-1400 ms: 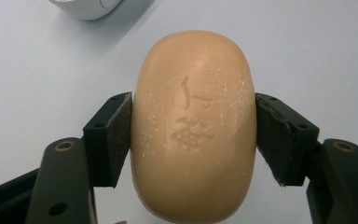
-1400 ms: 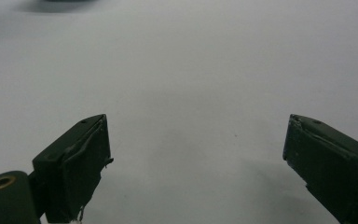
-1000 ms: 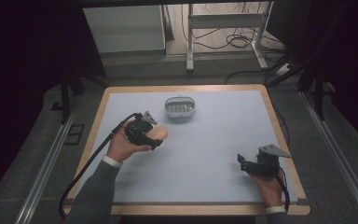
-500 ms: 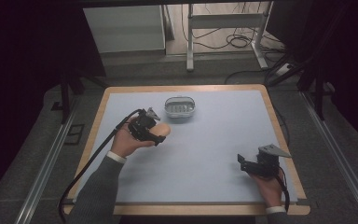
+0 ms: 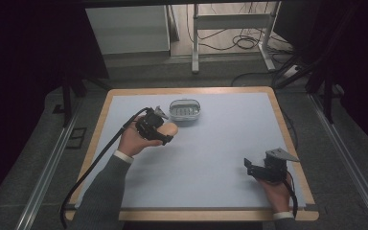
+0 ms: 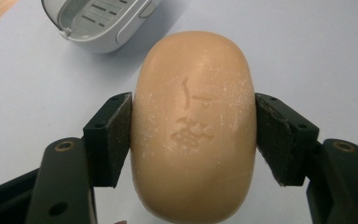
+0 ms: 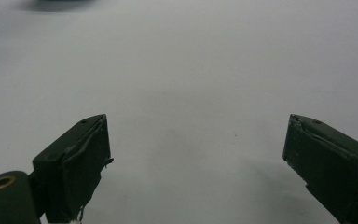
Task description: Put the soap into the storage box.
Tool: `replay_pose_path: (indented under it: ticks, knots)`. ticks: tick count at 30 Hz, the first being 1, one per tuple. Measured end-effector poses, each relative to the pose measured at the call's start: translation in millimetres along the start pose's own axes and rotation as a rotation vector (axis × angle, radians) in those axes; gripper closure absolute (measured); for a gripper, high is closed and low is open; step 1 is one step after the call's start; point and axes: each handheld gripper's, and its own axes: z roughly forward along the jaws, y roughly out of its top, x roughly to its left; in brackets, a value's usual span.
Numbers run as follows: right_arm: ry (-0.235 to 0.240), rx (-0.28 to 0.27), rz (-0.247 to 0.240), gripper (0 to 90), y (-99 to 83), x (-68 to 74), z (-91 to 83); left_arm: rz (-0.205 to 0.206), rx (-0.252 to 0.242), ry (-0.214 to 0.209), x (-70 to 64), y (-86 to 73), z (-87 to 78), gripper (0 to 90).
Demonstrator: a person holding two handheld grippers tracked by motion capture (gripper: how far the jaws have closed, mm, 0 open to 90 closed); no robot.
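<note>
Table (image 5: 211, 158): pale blue-grey top, wooden rim round all sides. Grey dish (image 5: 185, 109) sits on it near the far edge, left of centre, open side up, slotted floor visible in the left gripper view (image 6: 103, 18). Rest of the top is bare.

Soap dish (image 5: 185, 109) on surface (image 5: 220, 143), far centre. Soap bar (image 5: 169, 129) between jaws of left hand-held gripper (image 5: 165, 132), just near-left of dish. Right hand-held gripper (image 5: 251, 168) at near right, well apart from both.
</note>
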Motion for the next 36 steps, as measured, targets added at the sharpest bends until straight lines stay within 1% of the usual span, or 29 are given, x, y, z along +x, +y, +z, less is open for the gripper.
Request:
replay_pose_path:
  ticks: [2, 3, 5, 9, 18, 26, 33, 36]
  knots:
    - [0.001, 0.001, -0.001, 7.3, 0.0, -0.2, 0.0, 0.005, 0.0, -0.001, 0.0, 2.8, 0.6, 32.5]
    - [0.001, 0.002, -0.001, 7.3, 0.0, -0.2, 0.0, 0.018, 0.012, 0.011, -0.5, 6.1, 2.1, 32.5]
    - [0.001, 0.002, 0.0, 7.3, 0.1, -0.2, 0.0, 0.024, 0.012, 0.012, -0.1, 9.1, 3.3, 32.4]
    - [0.001, 0.001, 0.001, 7.3, 0.0, -0.2, -0.1, 0.018, 0.007, 0.002, 1.5, 13.6, 5.7, 32.5]
    - [0.002, 0.001, 0.001, 7.3, 0.0, -0.4, -0.1, 0.021, 0.008, 0.0, 4.6, 22.0, 10.5, 32.5]
    - [0.003, 0.0, 0.005, 7.3, 0.0, -0.6, 0.1, 0.016, 0.015, 0.015, 10.7, 29.1, 14.1, 32.5]
    - [0.004, 0.001, 0.007, 7.3, 0.0, -0.9, 0.0, 0.006, 0.013, 0.016, 16.1, 34.7, 18.4, 32.5]
    - [0.005, 0.001, 0.009, 7.3, 0.0, -1.1, 0.1, 0.007, 0.016, 0.015, 17.5, 35.6, 19.6, 32.5]
